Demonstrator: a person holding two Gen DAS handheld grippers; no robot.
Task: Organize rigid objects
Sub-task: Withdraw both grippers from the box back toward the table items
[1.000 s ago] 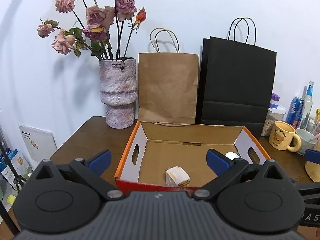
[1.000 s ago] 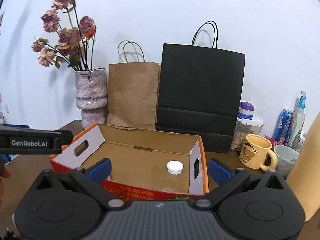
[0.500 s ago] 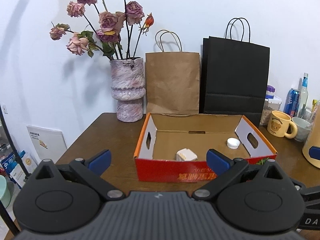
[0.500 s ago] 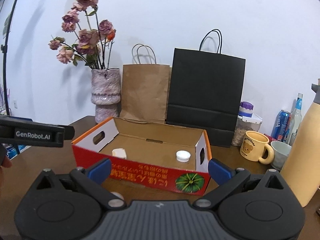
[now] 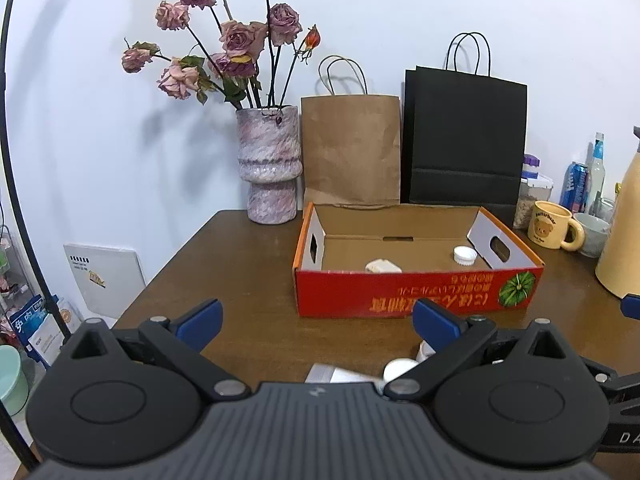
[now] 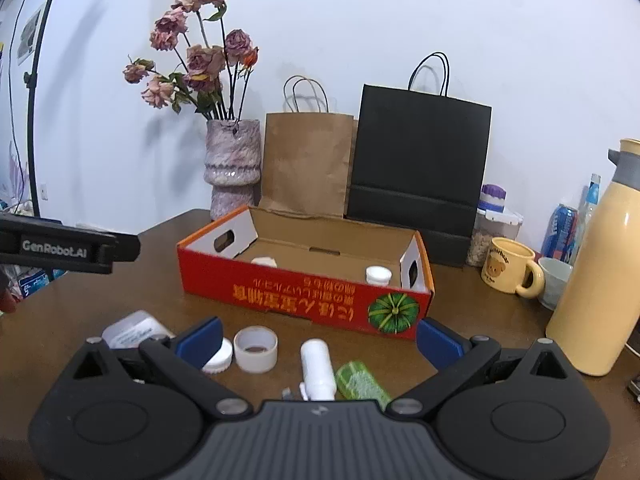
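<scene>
Right wrist view: right gripper (image 6: 318,340) spread wide and holding nothing, poised low over the brown counter (image 6: 100,304) just short of the red box (image 6: 304,292).
Between its blue fingertips (image 6: 200,340): white ring-shaped cap (image 6: 256,349), white bottle (image 6: 318,368) lying on its side, green textured item (image 6: 360,384) — all loose on the counter; flat white cap (image 6: 218,356) touching the left fingertip, white packet (image 6: 134,330) further left.
Left wrist view: left gripper (image 5: 316,320) likewise wide apart, empty, facing the box (image 5: 416,292) from a little further back.
Inside the box: small white block (image 5: 383,267) near the front wall, white screw cap (image 5: 465,255) in the right corner.
Behind the box: mottled vase (image 5: 272,176) of dried roses, brown paper bag (image 5: 351,150), black paper bag (image 5: 464,140).
Right of the box: yellow bear mug (image 6: 510,266), cream flask (image 6: 596,264).
</scene>
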